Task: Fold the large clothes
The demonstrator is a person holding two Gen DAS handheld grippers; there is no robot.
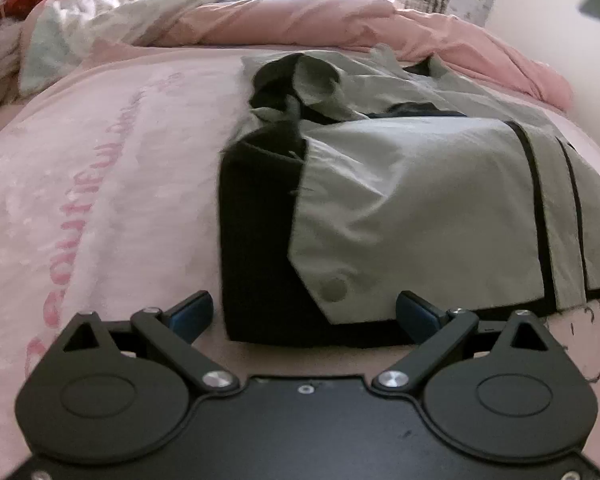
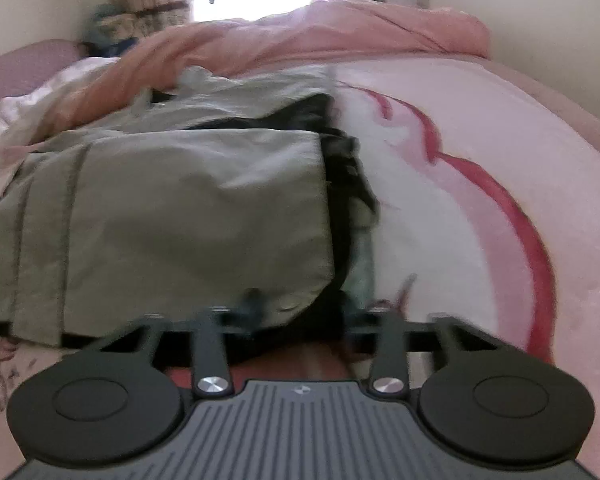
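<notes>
A grey garment with black lining and black trim lies partly folded on the pink bed; it also shows in the right wrist view. My left gripper is open, its blue fingertips on either side of the garment's near left corner, just at its hem. My right gripper is open, its blurred fingertips on either side of the garment's near right corner, where black lining shows. Whether either gripper touches the cloth is unclear.
The pink bedspread with lettering spreads to the left and, with a red pattern, to the right. A crumpled pink duvet lies along the far side. Walls and a curtained bright window stand behind.
</notes>
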